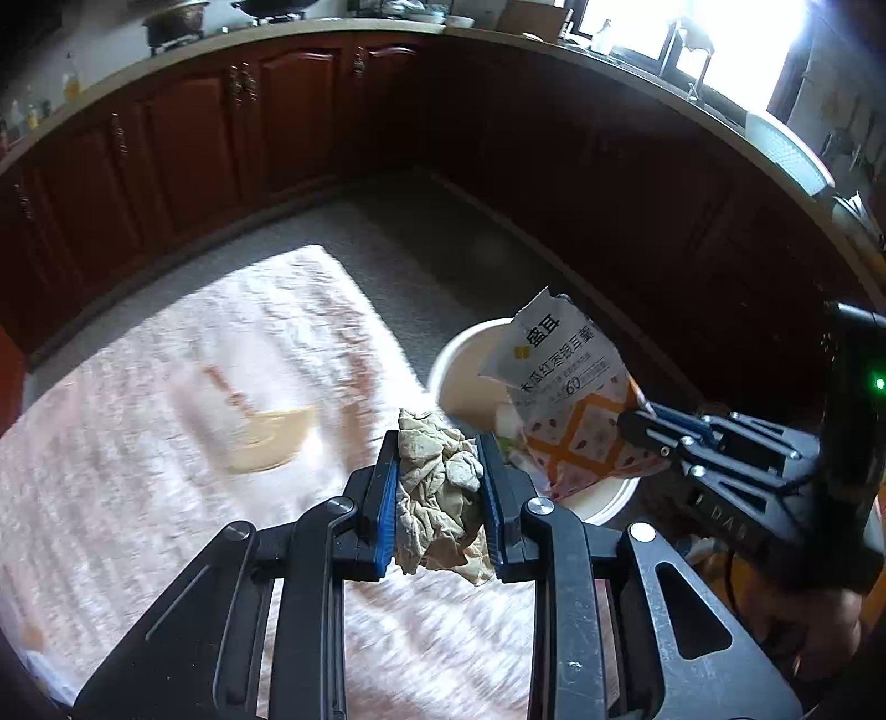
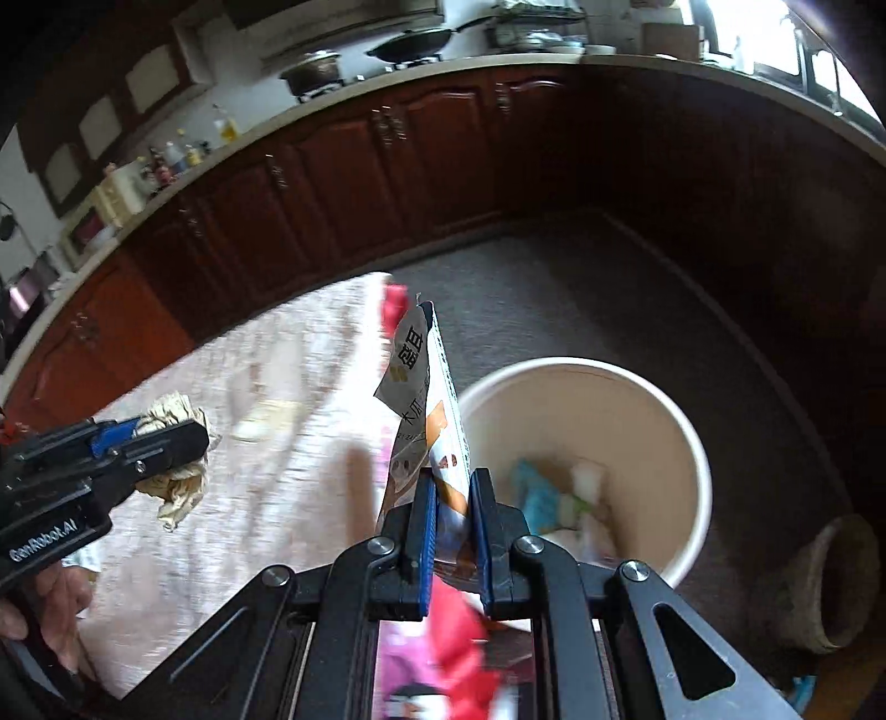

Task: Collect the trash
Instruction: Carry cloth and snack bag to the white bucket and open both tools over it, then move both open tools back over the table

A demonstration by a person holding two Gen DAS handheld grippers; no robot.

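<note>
Above bin (image 2: 587, 421), packet (image 2: 426, 410) upright

A home kitchen is surrounding us: dark red cabinets (image 2: 343, 183) are running under a pale worktop (image 2: 498, 61), a wok (image 2: 415, 41) and a pot (image 2: 313, 69) are sitting on the stove, bottles (image 2: 177, 155) are lining the worktop, and daylight is pouring through a window (image 1: 736, 44).

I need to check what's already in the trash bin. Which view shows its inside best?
The right wrist view: the bin opens toward the camera, with blurry scraps at its bottom. In the left wrist view the snack packet covers most of it.
</note>
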